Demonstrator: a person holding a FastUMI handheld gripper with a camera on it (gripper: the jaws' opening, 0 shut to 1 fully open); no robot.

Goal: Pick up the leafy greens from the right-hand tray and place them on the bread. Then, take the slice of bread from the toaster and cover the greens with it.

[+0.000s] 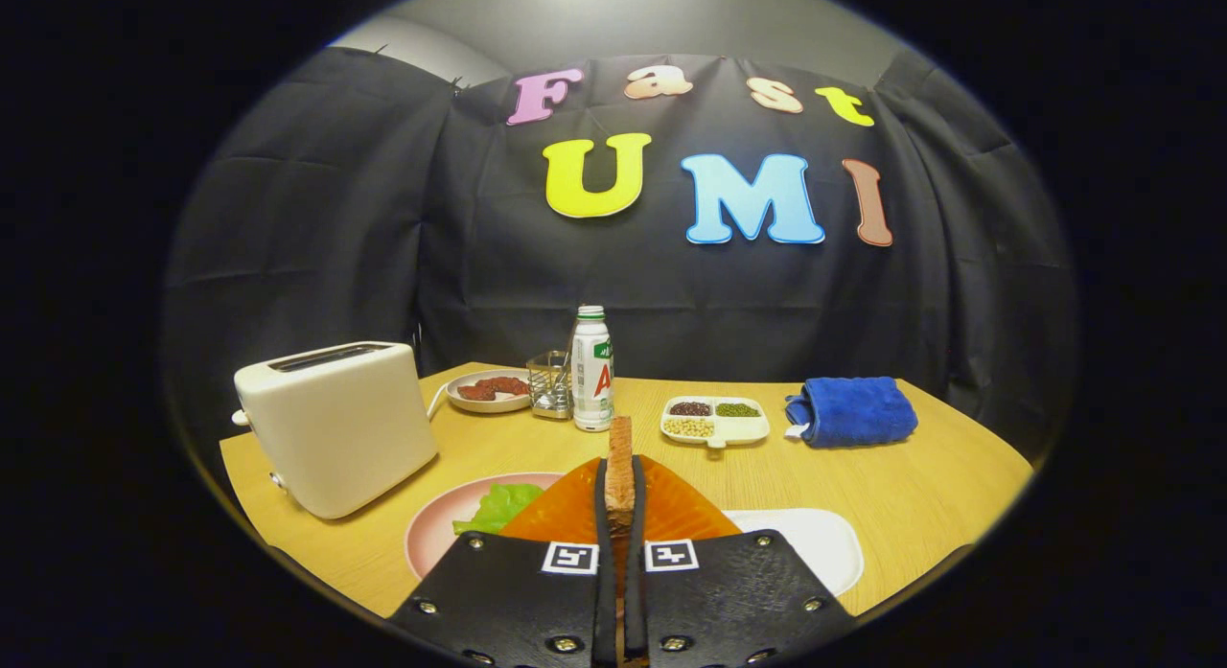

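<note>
Fisheye cam rides on gripper (620, 515), low over table (920, 495) near edge, facing fwd along fingers toward toaster (335, 424), bottle (592, 369), booth back wall; fingers close at bottom.

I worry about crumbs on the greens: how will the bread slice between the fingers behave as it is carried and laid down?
The bread slice stands on edge without sagging, so it is probably stiff, toasted. Gripper is shut on it by the flat faces; a hard squeeze might crack it. It looks light, and should lie flat over the greens.

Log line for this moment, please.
gripper: shut on bread slice | held upright above pink plate | greens on plate | toaster beside
</note>
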